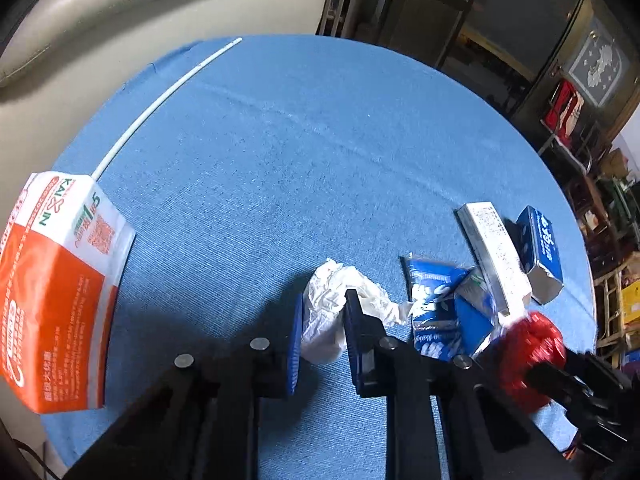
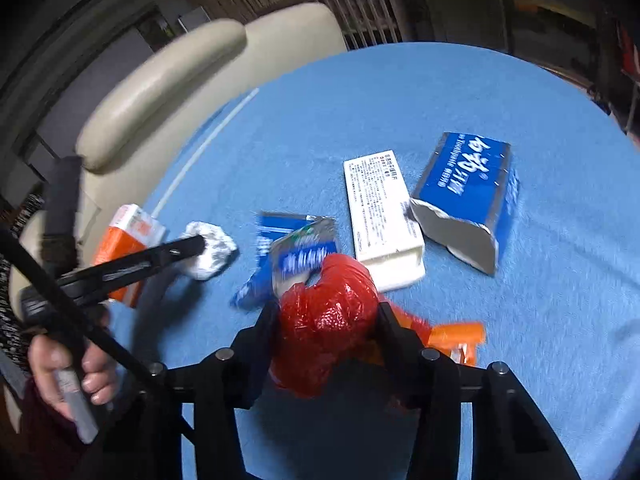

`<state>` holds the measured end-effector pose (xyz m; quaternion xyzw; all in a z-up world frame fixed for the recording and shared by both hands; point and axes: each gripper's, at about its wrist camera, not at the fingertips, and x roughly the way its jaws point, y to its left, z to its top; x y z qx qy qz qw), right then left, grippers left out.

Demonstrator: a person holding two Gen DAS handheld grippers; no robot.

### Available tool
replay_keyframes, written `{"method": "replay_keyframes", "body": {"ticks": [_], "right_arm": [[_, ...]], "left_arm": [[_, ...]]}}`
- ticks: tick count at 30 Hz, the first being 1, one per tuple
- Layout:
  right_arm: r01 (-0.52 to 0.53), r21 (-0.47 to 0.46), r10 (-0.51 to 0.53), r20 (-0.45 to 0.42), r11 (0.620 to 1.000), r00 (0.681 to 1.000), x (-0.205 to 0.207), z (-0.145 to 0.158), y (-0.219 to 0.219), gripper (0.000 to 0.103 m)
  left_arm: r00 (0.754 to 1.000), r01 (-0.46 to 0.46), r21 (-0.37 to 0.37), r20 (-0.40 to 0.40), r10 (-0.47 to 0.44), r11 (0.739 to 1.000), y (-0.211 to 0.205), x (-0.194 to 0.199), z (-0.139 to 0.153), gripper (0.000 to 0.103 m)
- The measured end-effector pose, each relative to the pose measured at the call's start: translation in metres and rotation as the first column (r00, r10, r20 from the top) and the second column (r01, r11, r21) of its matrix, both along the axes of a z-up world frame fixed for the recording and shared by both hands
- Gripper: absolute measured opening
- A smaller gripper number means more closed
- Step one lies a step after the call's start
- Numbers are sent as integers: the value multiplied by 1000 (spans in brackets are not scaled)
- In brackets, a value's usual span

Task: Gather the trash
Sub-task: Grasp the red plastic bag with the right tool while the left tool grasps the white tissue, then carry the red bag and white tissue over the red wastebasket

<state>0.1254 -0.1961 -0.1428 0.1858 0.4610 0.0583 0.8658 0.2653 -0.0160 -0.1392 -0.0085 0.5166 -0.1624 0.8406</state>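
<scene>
A round table (image 1: 304, 152) under a blue cloth fills most of both views, with a cream leather sofa (image 1: 132, 12) just past its far edge. Every place below is given from the crumpled white tissue (image 1: 332, 312), which lies on the cloth toward the table's near side.

Largest of the litter is the orange-and-white paper bag (image 1: 60, 292), lying to the tissue's left near the table edge in the left wrist view. A thin white rod (image 1: 160, 104) runs from the bag's upper corner away toward the sofa. To the tissue's right, farthest out, lies the torn blue toothpaste box (image 2: 468, 196), its silver inside showing at the open end. Between that and the tissue lies the white carton (image 2: 380, 216) printed with small text, touching the blue box at one corner. Just beside the tissue on the right sits a crushed blue-and-silver wrapper (image 1: 444, 312).

The left gripper (image 1: 320, 332) has its blue-padded fingers (image 1: 295, 344) closed against the tissue, one on either side. The right gripper (image 2: 326, 332) is clamped on a wad of red plastic bag (image 2: 328, 320), just right of the wrapper. An orange scrap (image 2: 460, 336) lies directly beside the red wad, farther from the tissue.
</scene>
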Motion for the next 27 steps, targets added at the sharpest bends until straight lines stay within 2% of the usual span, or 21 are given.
{"method": "replay_keyframes", "body": {"ticks": [6,13,18,23,27], "right_arm": [[22,134,-33,83,991,996,-47,18,-36,51],[106,273,-152,153,956,976,-105,34,-89,51],[168,431,-250,142,886,958,-135,28,-124,51],[222,472,-325,147,853,934,-164,26,-149,51],[197,577,-327,131,793,936,-175,20,-158,51]], "left_arm": [[1000,13,23,27,-14,1000,-3,-18,2,17],[998,30,3,64,-30,1000,8,-64,10,17],[997,39,-20,66,-38,999,16,-99,19,17],[994,61,-38,89,-58,997,22,-128,32,17],[991,97,-50,92,-92,994,17,-149,36,17]]}}
